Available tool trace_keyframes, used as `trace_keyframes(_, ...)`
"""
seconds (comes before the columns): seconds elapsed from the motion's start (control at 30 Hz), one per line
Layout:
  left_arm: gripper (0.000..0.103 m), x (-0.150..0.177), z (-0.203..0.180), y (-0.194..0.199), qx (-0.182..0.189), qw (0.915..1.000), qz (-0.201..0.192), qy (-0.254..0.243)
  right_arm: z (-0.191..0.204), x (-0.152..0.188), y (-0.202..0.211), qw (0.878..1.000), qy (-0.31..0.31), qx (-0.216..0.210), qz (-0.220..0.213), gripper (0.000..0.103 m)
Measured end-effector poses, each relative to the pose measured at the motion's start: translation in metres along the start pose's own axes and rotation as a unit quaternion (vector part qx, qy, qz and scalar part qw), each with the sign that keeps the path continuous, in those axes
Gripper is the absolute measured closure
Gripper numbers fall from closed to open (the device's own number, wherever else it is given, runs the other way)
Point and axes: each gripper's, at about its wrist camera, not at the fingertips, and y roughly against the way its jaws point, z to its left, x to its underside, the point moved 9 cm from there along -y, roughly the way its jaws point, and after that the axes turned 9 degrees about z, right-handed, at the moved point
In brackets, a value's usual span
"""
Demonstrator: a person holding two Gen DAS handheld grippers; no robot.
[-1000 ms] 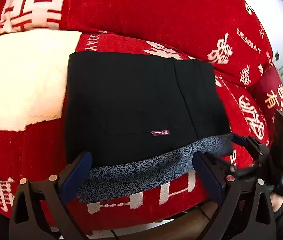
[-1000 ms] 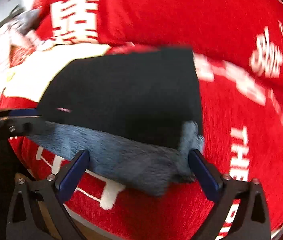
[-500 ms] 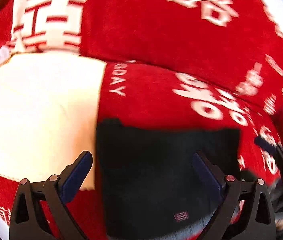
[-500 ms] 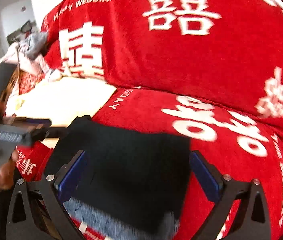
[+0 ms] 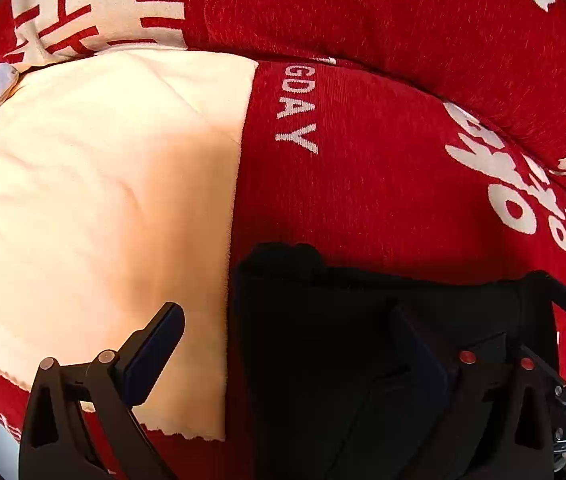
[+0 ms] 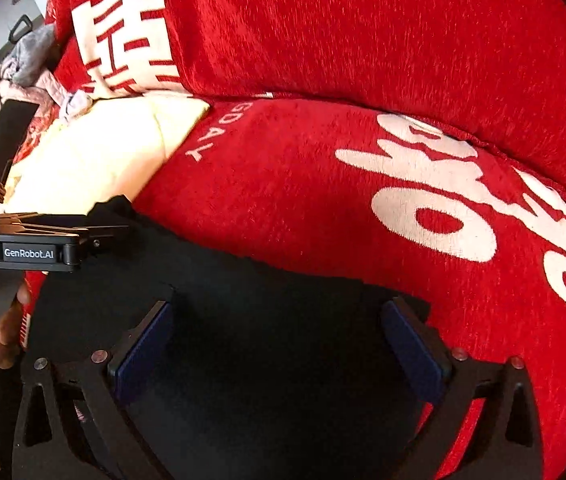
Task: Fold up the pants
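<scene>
Grey lining is gone from view since a second ago; black pants (image 5: 363, 360) are seen low in frame on red sofa (image 6: 323, 184). Left gripper (image 5: 287, 344) and right gripper (image 6: 279, 344) jaws are spread wide, gripping nothing.

Red sofa (image 6: 323, 208) w/ black pants (image 6: 275, 344), cream cloth (image 5: 95, 208).

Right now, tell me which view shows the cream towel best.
Left wrist view: the towel fills its left half, with its near and right edges visible. Right wrist view shows only a small far patch of it, partly behind the left gripper.
</scene>
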Motion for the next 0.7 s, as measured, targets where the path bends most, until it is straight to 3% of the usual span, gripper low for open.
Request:
trace_keyframes(0.1, 0.000, -0.001, -0.003, 0.009, -0.007, 0.9999, -0.001, -0.010, 0.001, 0.000, 0.006, 1.000, 0.009, 0.004, -0.001, 0.000)
trace_keyframes(0.2, 0.000, 0.006, 0.000, 0.041, 0.002, 0.9995, -0.031, -0.011, 0.000, 0.006, 0.040, 0.999, 0.001, 0.020, -0.030, 0.000)
trace_keyframes(0.27, 0.000, 0.022, 0.000, 0.062, 0.020, 0.9983, -0.050, -0.021, 0.006, 0.022, 0.065, 0.999, -0.002, 0.009, -0.053, 0.000)
trace_keyframes(0.4, 0.000, 0.088, -0.016, 0.087, 0.046, 0.9948, -0.065, -0.064, 0.028, 0.085, 0.098, 0.997, 0.008, -0.001, -0.070, 0.000)
trace_keyframes(0.53, 0.000, 0.131, -0.040, 0.088, 0.084, 0.9899, -0.064, -0.095, 0.052, 0.134, 0.099, 0.996, 0.021, -0.039, -0.075, 0.000)
trace_keyframes(0.6, 0.000, 0.141, -0.050, 0.080, 0.099, 0.9883, -0.060, -0.100, 0.052, 0.141, 0.090, 0.996, 0.017, -0.046, -0.073, 0.000)
trace_keyframes(0.67, 0.000, 0.143, -0.056, 0.059, 0.094, 0.9902, -0.035, -0.097, 0.040, 0.141, 0.069, 0.997, -0.009, -0.048, -0.055, 0.000)
trace_keyframes(0.7, 0.000, 0.141, -0.054, 0.047, 0.068, 0.9923, -0.032, -0.098, 0.034, 0.141, 0.059, 0.997, -0.024, -0.060, -0.041, 0.000)
